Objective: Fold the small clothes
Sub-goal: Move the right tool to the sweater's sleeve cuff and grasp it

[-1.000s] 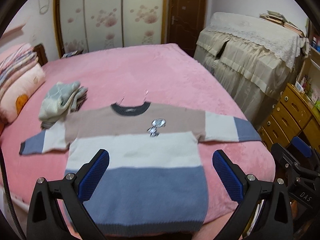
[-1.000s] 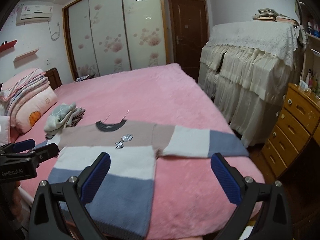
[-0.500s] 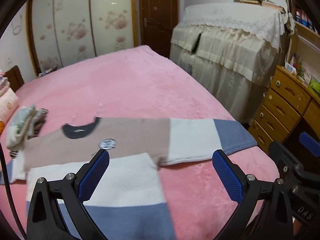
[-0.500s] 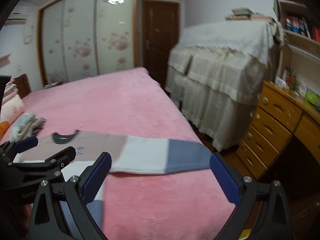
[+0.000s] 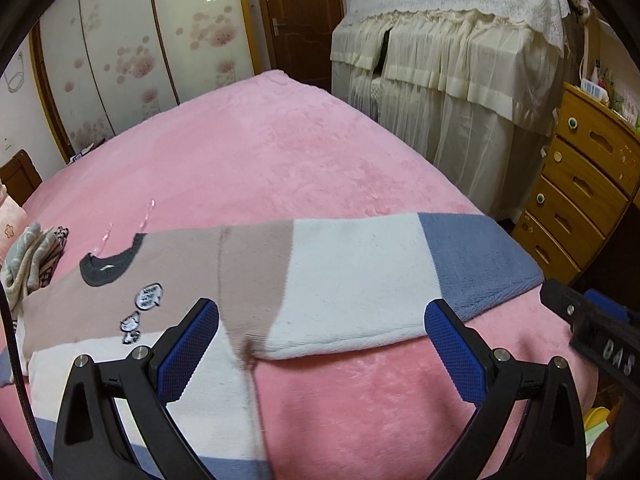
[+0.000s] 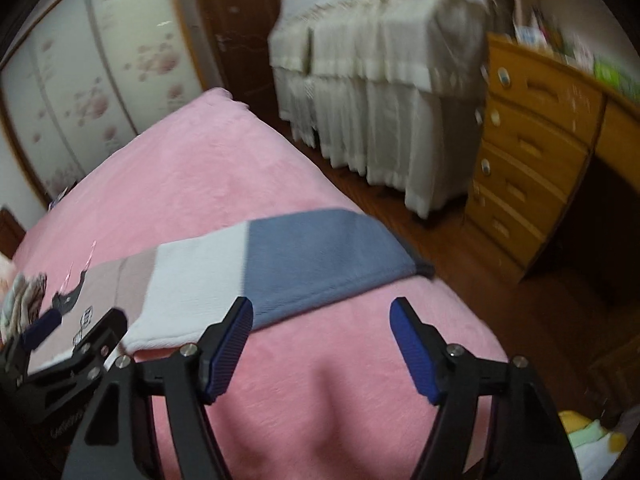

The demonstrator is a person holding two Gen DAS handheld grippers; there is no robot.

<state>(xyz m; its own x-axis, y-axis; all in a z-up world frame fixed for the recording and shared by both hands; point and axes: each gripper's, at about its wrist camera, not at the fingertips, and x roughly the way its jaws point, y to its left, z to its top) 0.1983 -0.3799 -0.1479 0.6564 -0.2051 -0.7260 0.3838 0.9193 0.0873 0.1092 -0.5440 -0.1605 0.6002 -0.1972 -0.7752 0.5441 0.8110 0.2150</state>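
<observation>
A small striped sweater, beige, white and blue with a dark collar, lies flat on the pink bed. Its right sleeve stretches toward the bed's right edge, and it also shows in the right wrist view. My left gripper is open and empty, just above the sleeve's armpit. My right gripper is open and empty, hovering near the sleeve's blue cuff. The right gripper's body shows at the right edge of the left wrist view.
A pile of folded clothes sits left of the sweater. A wooden drawer chest and a lace-covered cabinet stand right of the bed. Wardrobe doors stand behind it. The bed's right edge drops to a wood floor.
Both grippers have swung right and down from the sweater's body toward its right sleeve. The right gripper's jaws have narrowed somewhat. The sweater has not moved.
</observation>
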